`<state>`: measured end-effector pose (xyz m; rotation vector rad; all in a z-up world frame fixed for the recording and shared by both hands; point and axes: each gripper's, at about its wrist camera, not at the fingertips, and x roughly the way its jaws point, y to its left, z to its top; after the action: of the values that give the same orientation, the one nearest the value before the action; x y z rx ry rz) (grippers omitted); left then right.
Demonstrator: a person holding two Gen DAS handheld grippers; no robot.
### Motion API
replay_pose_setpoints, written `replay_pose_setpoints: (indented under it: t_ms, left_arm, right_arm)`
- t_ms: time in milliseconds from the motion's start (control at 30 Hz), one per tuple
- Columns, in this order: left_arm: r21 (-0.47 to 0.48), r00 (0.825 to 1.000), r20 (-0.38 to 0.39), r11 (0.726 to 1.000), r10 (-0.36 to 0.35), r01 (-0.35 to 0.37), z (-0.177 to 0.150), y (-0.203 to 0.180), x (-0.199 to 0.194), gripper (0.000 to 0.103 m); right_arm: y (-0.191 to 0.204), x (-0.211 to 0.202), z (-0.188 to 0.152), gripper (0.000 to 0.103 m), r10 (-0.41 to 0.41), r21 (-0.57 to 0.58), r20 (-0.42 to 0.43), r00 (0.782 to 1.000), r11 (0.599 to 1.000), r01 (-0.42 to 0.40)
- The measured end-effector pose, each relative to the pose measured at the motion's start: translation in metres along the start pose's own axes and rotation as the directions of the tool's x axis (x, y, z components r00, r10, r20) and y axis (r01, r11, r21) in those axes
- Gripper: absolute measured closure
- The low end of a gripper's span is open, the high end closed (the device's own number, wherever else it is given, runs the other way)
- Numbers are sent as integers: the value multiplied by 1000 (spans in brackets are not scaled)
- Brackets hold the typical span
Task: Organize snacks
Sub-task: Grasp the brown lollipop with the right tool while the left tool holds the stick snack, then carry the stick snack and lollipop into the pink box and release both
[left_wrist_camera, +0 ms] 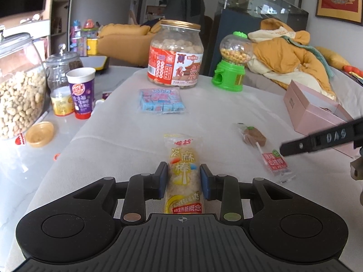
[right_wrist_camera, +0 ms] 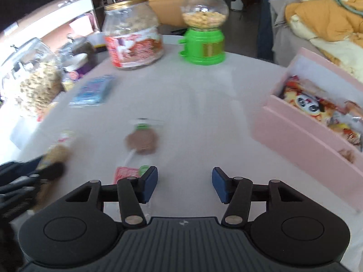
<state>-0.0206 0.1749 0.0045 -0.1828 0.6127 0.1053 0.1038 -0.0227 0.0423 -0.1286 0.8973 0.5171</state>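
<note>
Left wrist view: we find the left gripper (left_wrist_camera: 183,182) clenched on a yellow snack bar (left_wrist_camera: 184,176), its pads against both sides. A lollipop (left_wrist_camera: 256,138) and a blue candy packet (left_wrist_camera: 161,100) lie loose on the table (left_wrist_camera: 215,108).

Right wrist view: the right gripper (right_wrist_camera: 185,184) stands released, nothing between its fingers. The pink box (right_wrist_camera: 301,133) already holds several snacks. We judge the task partly done, with three items left.

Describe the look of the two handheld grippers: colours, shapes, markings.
Both the left gripper and right gripper are matte black, with a ribbed centre plate, two round side discs, linkage arms with silver pivots and blue pads. The right one's finger carries pale lettering.
</note>
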Motion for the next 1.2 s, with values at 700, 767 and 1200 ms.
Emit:
replay_pose_setpoints:
  t_ms: [700,767,1200]
  left_arm:
    - [-16,1000,2,1000,-11,11,0,1,-1,68]
    - [-11,1000,1,1000,-7,7,0,0,-1,68]
    - [117,997,-12,990,81,-79,-1,-22,2,67]
  right_arm:
    - [56,0,-13,66,-57,-147,-39,998,988,51]
    - [45,-14,-20,66,-62,-141,-33,998,988,56]
    - [-66,-95,-54,89,-99,16,92,991,995,98]
